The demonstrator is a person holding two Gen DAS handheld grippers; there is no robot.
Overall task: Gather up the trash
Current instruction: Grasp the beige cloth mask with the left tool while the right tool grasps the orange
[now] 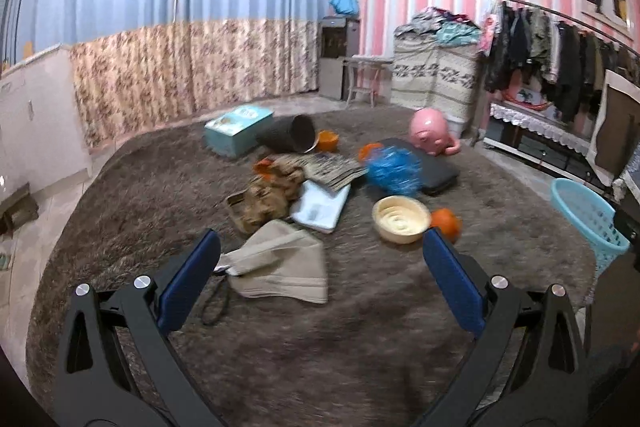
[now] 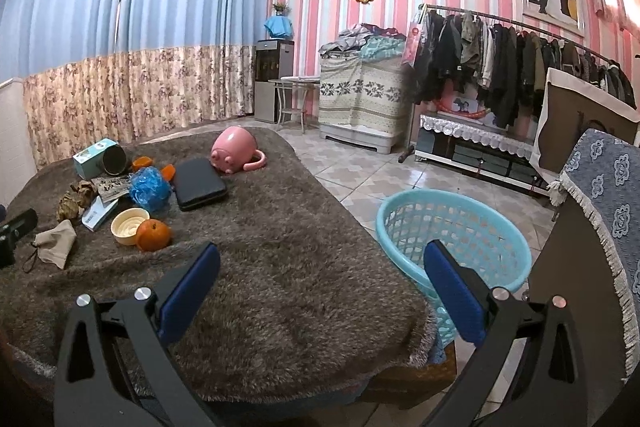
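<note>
left tool [image 1: 320, 247] open, holds nothing | right tool [image 2: 320, 259] open, empty | brown crumpled paper [image 1: 264, 199] mid tabletop [image 1: 360, 327], light, soft: pinch a fold | basket [image 2: 452, 227] beside tabletop

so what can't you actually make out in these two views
- Blue basket floor: right wrist view, its bottom is covered by the right gripper finger and the shaggy cover's edge.
- Blue basket: left wrist view, cut off by the frame edge.
- Blue crinkly bundle: left wrist view, motion-blurred.
- Print on the white box: too small.
</note>
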